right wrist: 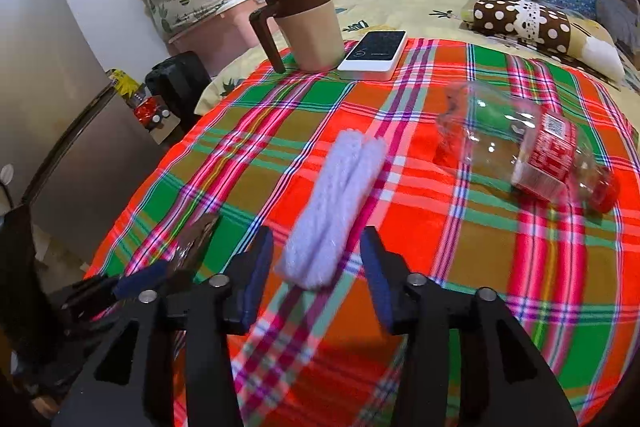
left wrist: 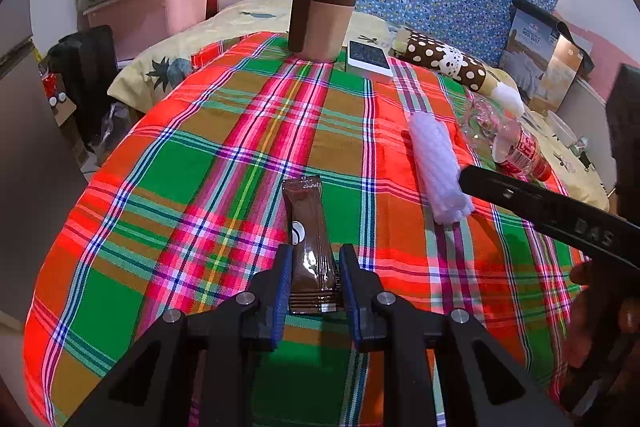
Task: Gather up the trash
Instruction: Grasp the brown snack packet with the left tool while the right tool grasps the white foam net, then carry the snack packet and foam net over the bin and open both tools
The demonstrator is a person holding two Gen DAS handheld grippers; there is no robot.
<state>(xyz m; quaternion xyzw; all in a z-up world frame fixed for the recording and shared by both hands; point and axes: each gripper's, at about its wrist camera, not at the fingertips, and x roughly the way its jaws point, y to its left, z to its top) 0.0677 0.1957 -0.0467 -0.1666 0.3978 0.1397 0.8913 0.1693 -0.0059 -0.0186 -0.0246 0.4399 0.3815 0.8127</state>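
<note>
Left tongs (left wrist: pixel 314 277) clamped narrow on brown wrapper (left wrist: pixel 310 243), its far end over the plaid cloth (left wrist: pixel 160 167). Right tongs (right wrist: pixel 316 269) spread wide, holding nothing; near end of the white foam roll (right wrist: pixel 336 207) lies between the pads, not pinched. Crushed plastic bottle (right wrist: pixel 532 151) lies well to the right. Mug (right wrist: pixel 308 27) and white device (right wrist: pixel 374 55) at the far edge. Risks: foam is soft and may squash or slip if gripped by its end; the slick wrapper could slide out.
</note>
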